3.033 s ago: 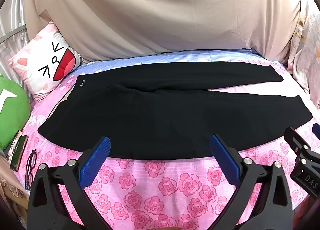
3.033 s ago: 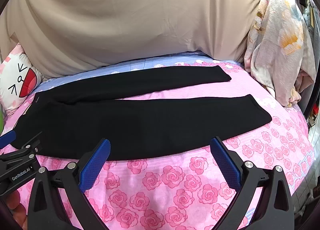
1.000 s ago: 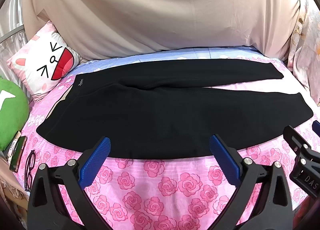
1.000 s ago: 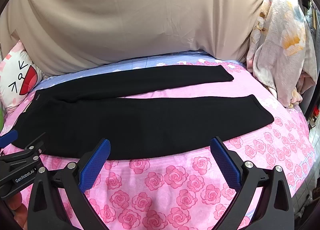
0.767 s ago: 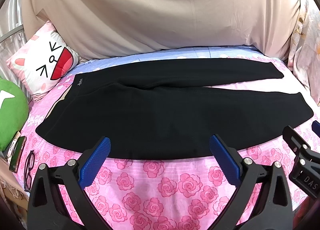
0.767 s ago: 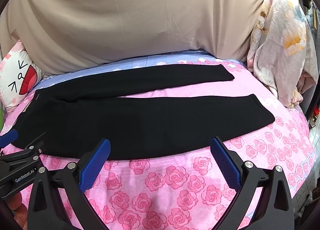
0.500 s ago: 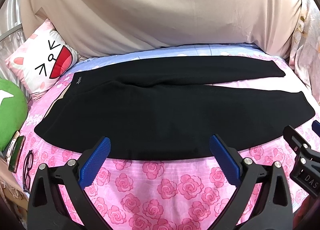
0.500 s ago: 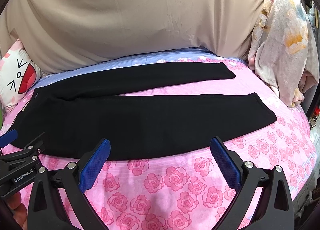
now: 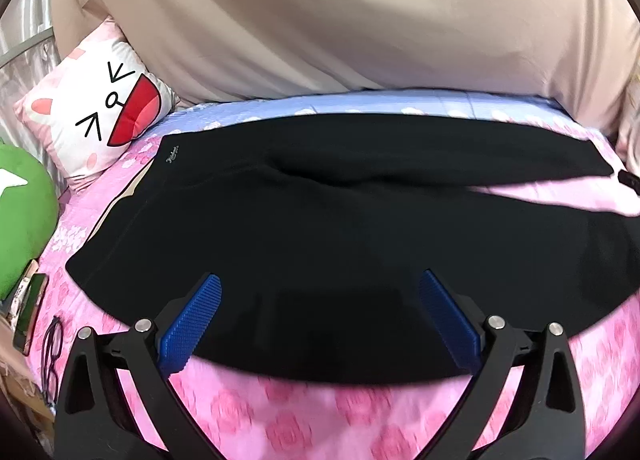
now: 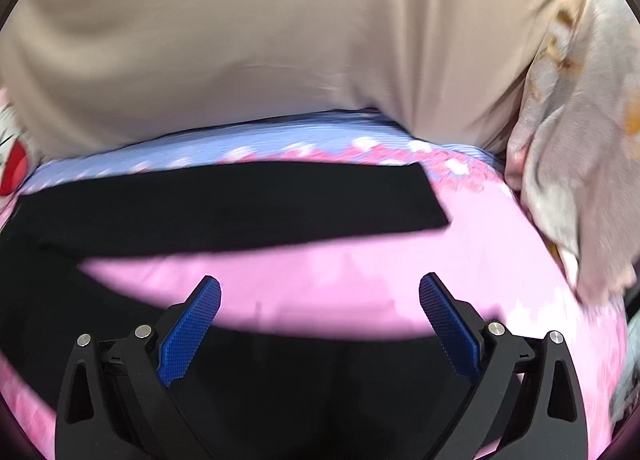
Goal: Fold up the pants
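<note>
small white script on pants (image 9: 320,228) waistband — perhaps a brand, unreadable

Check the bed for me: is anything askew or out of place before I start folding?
The pants lie flat, but the legs splay apart, leaving a wedge of pink sheet between them. At the bed's left edge sit glasses and a phone, clear of the pants. Both grippers are open and hold nothing.
</note>
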The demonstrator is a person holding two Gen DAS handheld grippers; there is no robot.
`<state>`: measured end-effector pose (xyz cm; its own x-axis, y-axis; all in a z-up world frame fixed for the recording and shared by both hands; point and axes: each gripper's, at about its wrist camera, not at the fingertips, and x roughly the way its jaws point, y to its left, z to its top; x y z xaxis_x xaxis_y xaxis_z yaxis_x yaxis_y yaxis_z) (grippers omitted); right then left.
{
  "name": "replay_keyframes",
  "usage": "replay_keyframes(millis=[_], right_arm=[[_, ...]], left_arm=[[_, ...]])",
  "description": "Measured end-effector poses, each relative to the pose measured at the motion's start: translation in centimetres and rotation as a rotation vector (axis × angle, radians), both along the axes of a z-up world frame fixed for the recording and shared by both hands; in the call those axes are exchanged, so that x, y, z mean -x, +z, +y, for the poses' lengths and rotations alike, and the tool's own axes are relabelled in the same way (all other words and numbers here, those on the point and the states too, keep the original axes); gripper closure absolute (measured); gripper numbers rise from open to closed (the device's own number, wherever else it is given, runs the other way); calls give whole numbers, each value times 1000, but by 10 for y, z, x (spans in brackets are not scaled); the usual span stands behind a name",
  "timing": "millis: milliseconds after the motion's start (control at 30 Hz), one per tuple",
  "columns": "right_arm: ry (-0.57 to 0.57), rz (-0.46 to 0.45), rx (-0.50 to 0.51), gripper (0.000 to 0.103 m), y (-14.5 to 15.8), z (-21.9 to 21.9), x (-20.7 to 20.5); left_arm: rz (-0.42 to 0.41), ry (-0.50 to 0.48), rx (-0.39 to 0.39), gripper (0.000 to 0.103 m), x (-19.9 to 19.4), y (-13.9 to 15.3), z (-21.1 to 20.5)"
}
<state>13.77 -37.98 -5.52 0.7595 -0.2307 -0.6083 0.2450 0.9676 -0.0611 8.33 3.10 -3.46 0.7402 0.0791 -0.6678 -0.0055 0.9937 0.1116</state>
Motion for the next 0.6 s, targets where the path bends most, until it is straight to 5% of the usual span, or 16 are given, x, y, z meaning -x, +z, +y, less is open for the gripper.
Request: replay_keyframes(millis=[233, 467, 533, 600], right_arm=[[-71, 54, -112, 18, -9, -110, -122], [-77, 137, -173, 27, -36, -146, -180], [-62, 110, -189, 64, -31, -146, -180], [-36, 112, -204, 88, -30, -146, -179]], left_arm=[[12, -1, -22, 6, -39, -8, -3], [57, -13, -18, 6, -68, -25, -6], [71, 1, 4, 6, -73, -28, -1], [83, 6, 40, 6, -79, -25, 8]])
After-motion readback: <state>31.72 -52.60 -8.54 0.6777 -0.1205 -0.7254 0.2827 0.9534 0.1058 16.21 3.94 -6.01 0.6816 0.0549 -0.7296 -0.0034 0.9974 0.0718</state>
